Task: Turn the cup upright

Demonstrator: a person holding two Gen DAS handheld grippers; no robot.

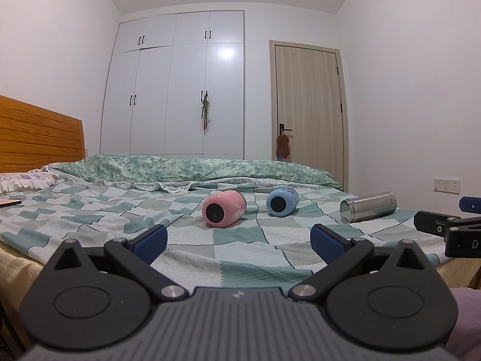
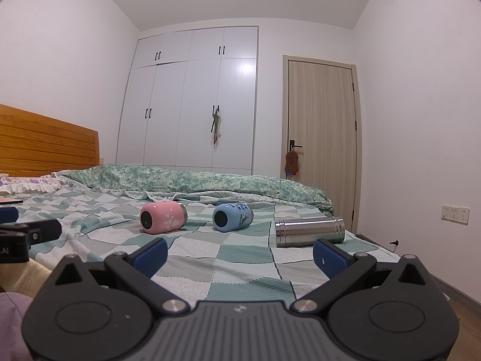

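Three cups lie on their sides on the checked bedspread [image 1: 246, 249]: a pink cup [image 1: 224, 208], a blue cup [image 1: 282, 202] and a steel flask [image 1: 368, 206]. The right wrist view shows the pink cup [image 2: 163, 217], the blue cup [image 2: 232, 216] and the steel flask [image 2: 309, 231] too. My left gripper [image 1: 239, 242] is open and empty, short of the pink and blue cups. My right gripper [image 2: 240, 254] is open and empty, near the bed's front edge, with the flask just beyond its right finger. The right gripper also shows in the left wrist view [image 1: 451, 228].
A rolled green quilt [image 1: 192, 170] lies across the bed behind the cups. A wooden headboard [image 1: 39, 138] is at the left, with a pillow [image 1: 21, 179] below it. A white wardrobe [image 1: 177, 90] and a door [image 1: 309, 102] stand behind. The bed's right edge drops to the floor [image 2: 463, 303].
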